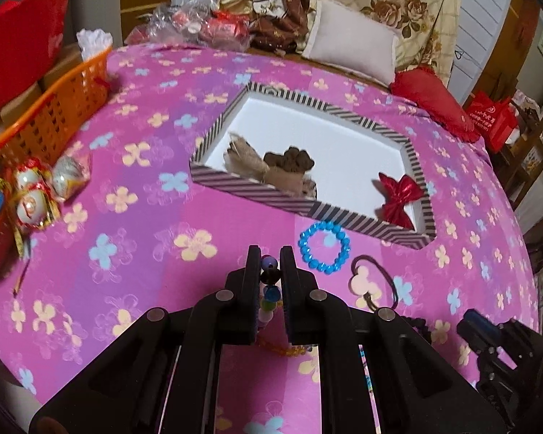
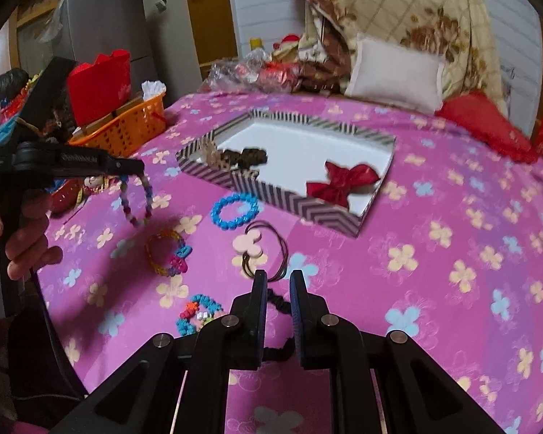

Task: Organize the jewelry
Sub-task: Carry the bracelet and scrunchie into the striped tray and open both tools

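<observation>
The left gripper (image 2: 135, 170) hangs above the bed (image 2: 434, 289), jaws clenched on a beaded bracelet (image 2: 137, 199) that dangles short of the striped box (image 2: 271, 195). The right gripper (image 2: 278, 282) hovers low with jaws parted over a black hair tie (image 2: 277, 298).
</observation>
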The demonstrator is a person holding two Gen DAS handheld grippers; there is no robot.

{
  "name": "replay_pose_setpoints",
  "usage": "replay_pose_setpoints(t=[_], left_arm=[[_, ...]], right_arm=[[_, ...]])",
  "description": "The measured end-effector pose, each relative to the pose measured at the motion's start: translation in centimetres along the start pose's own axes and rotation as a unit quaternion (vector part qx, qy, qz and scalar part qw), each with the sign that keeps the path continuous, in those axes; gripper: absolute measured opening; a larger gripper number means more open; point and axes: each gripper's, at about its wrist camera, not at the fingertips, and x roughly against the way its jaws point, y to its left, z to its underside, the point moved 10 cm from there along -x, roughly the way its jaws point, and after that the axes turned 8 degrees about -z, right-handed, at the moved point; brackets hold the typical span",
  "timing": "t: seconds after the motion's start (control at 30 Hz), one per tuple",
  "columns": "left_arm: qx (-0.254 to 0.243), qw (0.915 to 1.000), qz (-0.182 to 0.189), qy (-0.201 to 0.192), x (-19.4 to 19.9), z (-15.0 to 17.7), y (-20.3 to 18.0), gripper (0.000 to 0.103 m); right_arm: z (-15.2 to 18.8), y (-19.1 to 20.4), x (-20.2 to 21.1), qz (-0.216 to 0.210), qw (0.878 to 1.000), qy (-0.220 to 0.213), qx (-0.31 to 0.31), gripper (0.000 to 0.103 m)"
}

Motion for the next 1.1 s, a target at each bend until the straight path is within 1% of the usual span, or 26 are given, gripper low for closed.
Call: replay_pose_setpoints(t=[0.03, 0.07, 0.1, 0.13, 0.17, 0.27, 0.33, 0.4, 0.47, 0.57, 0.7, 0.83, 1.1], left_arm=[[0.001, 1.0000, 0.000, -0.001, 0.2, -0.1, 0.0, 0.009], [0.002, 1.0000, 0.000, -0.003, 0.3, -0.2, 0.1, 0.009], [0.002, 1.0000, -0.001, -0.004, 0.4, -0.2, 0.0, 0.009], [0.002, 1.0000, -0.001, -0.004, 0.5, -0.1, 0.1, 0.009], [0.002, 1.0000, -0.001, -0.004, 0.5, 0.0, 0.1, 0.009], [0.000, 1.0000, 0.000, -0.002, 0.5, 0.1, 0.0, 0.009], [-0.001, 1.0000, -0.001, 0.000, 0.4, 0.2, -0.1, 0.009], [-0.001, 1.0000, -0.001, 0.002, 0.4, 0.2, -0.3, 0.009], [-0.001, 1.0000, -0.001, 0.001, 0.4, 0.1, -0.4, 0.009], [0.000, 1.0000, 0.000, 0.000, 0.5, -0.1, -0.6, 0.009], [0.000, 1.0000, 0.000, -0.003, 0.7, -0.9, -0.9, 0.009], [-0.006, 1.0000, -0.001, -0.007, 0.8, -1.7, -1.6, 0.009], [-0.028, 0.9993, -0.015, -0.019, 0.8, -3.0, -3.3, 0.009]], right_arm=[[0.5, -0.4, -0.6, 0.002, 1.000, 0.012, -0.006, 0.013], [1.1, -0.7, -1.1, 0.005, 1.000, 0.022, -0.010, 0.020], [1.7, -1.1, -1.6, 0.011, 0.999, 0.030, -0.013, 0.036], [2.1, -1.3, -2.0, 0.014, 0.999, 0.033, -0.013, 0.043], [2.5, -1.6, -2.4, 0.015, 0.999, 0.036, -0.014, 0.048], [3.3, -1.8, -3.5, 0.008, 0.999, 0.050, -0.016, 0.048], [3.7, -2.1, -4.4, 0.020, 0.998, 0.057, -0.008, 0.046], [3.7, -2.3, -4.5, 0.030, 0.998, 0.052, 0.000, 0.023], [3.6, -2.4, -4.4, 0.019, 0.998, 0.052, -0.010, 0.010], [2.7, -2.5, -3.6, 0.016, 0.999, 0.035, -0.016, 0.008], [0.8, -2.6, -2.2, 0.004, 1.000, 0.014, -0.025, 0.008], [-1.2, -2.4, -1.5, -0.003, 1.000, 0.000, -0.024, 0.008], [-4.8, -1.8, -0.8, -0.001, 1.000, -0.021, -0.009, 0.008]])
